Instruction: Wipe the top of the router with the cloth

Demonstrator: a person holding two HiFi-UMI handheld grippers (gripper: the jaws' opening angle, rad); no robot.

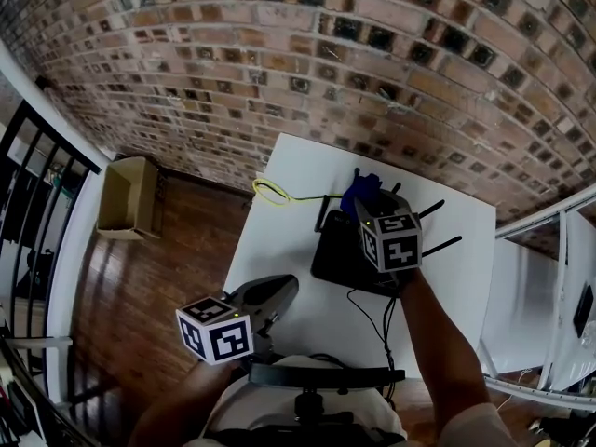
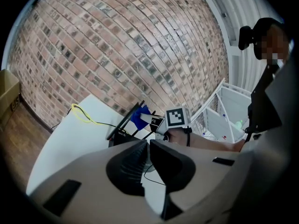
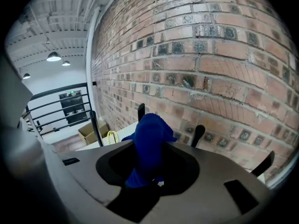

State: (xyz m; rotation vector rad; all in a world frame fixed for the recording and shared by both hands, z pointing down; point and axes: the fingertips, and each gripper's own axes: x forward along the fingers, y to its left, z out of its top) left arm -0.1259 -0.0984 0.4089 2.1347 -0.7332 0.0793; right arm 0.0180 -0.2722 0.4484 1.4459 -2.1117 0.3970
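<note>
My right tool (image 1: pixel 371 210) is pinching the blue cloth (image 1: pixel 359 192), a bunched wad that stands up between the jaws with a tail hanging below them. I hold it bunched like this so that a soft pad, not the hard tips, meets the plastic. The tool tilts downward toward the wall, with the cloth at the router's (image 1: pixel 337 250) 12 o'clock edge, among the antennas. From the right gripper view, two antenna tips stand just beyond the cloth. I cannot say for certain whether the cloth touches the top or hangs just above it; it probably hangs clear.

The router sits flat on the white counter (image 1: pixel 279 240), right of centre, with its cords running off toward 6 o'clock and a yellow cable (image 1: pixel 270 192) lying at its 10 o'clock.

My left tool (image 2: pixel 147 148) has its jaws pressed together on nothing. It waits at the router's 7 o'clock, near the counter's near edge and apart from the router, out of the wiping path but close enough to steady the router if it slides.

Most of the router's top lies at the cloth's 6 o'clock, under my right forearm.
</note>
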